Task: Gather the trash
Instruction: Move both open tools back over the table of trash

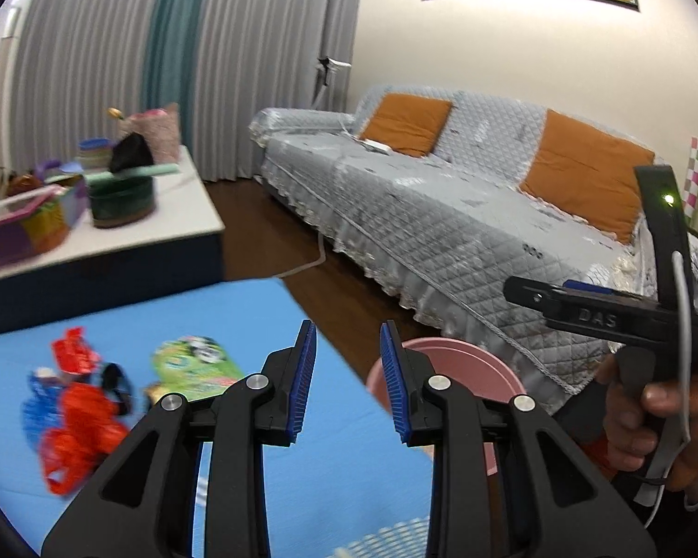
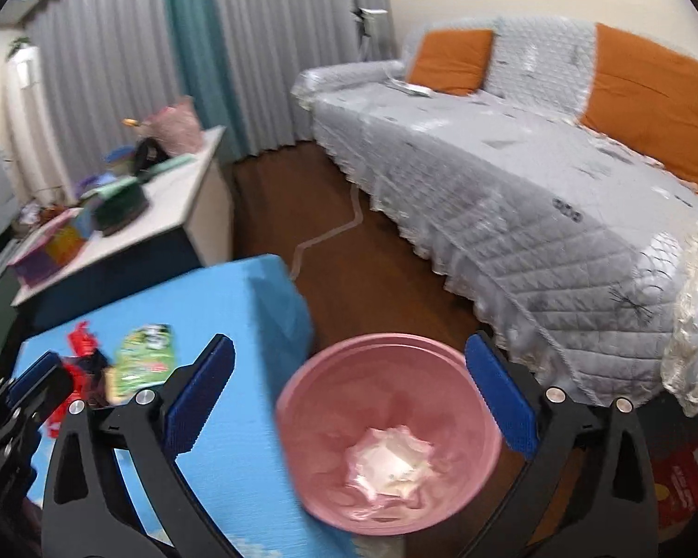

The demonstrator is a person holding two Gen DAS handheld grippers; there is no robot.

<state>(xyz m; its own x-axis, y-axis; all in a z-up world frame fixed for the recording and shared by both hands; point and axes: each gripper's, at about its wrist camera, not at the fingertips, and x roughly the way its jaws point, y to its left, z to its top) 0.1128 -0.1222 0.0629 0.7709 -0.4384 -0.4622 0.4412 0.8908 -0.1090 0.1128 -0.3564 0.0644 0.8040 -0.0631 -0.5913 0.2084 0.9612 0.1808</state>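
A pink bin (image 2: 386, 446) stands on the floor beside the blue table (image 2: 237, 325); white crumpled paper (image 2: 388, 460) lies in its bottom. My right gripper (image 2: 353, 400) is open and empty, held above the bin. Wrappers lie on the table: a green packet (image 1: 193, 365), red wrappers (image 1: 81, 423) and a blue one (image 1: 35, 407). My left gripper (image 1: 349, 383) is open and empty above the table's right edge, right of the wrappers. The bin's rim (image 1: 446, 348) shows past its right finger. The green packet (image 2: 146, 360) also shows in the right wrist view.
A grey-covered sofa (image 1: 442, 204) with orange cushions fills the right side. A white side table (image 1: 163, 214) with boxes and a green pot (image 1: 121, 200) stands behind the blue table. Dark wooden floor (image 2: 349, 260) lies between them. A red box (image 2: 679, 488) sits by the sofa.
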